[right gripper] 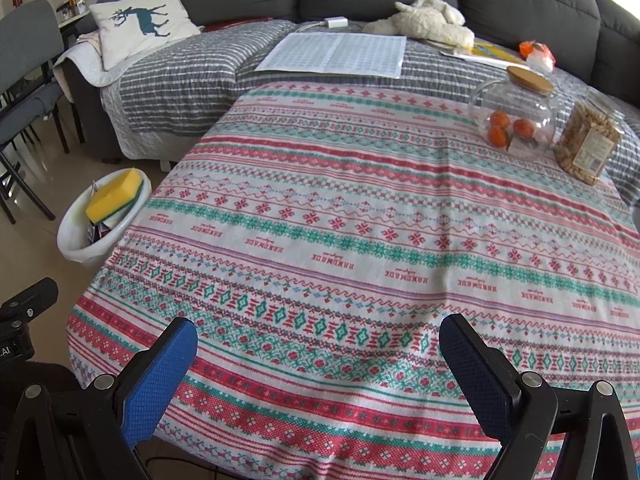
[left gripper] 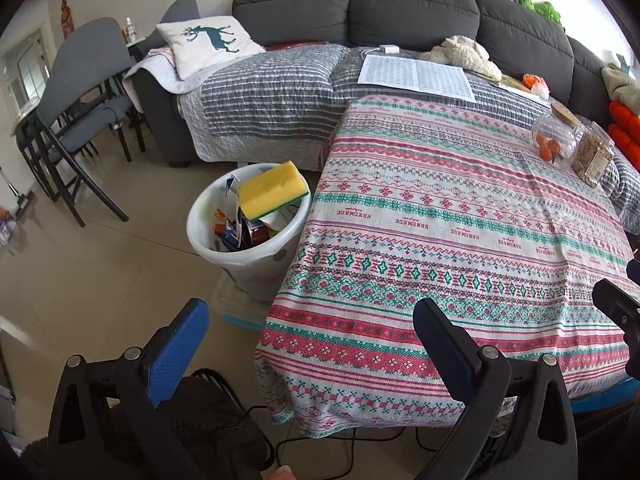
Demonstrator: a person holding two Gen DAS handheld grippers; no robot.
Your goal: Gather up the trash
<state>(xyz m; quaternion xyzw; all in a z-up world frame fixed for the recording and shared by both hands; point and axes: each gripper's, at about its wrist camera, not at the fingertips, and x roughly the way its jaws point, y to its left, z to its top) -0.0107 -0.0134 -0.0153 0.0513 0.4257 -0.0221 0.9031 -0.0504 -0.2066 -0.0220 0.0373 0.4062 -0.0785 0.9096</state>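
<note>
A white trash bin (left gripper: 208, 236) stands on the floor at the table's left side; it also shows in the right wrist view (right gripper: 72, 240). A yellow and green sponge (left gripper: 272, 190) lies on top of wrappers and other trash in it, and the sponge shows in the right wrist view too (right gripper: 114, 194). My left gripper (left gripper: 312, 316) is open and empty, held near the table's front left corner. My right gripper (right gripper: 318, 332) is open and empty above the front of the patterned tablecloth (right gripper: 360, 220).
A glass jar with oranges (right gripper: 516, 116) and a jar of snacks (right gripper: 588, 144) stand at the table's far right. Behind is a grey sofa (left gripper: 400, 4) with a striped cover, papers (right gripper: 336, 54), a plush toy and a deer pillow. Grey chairs (left gripper: 80, 96) stand left. Cables lie on the floor.
</note>
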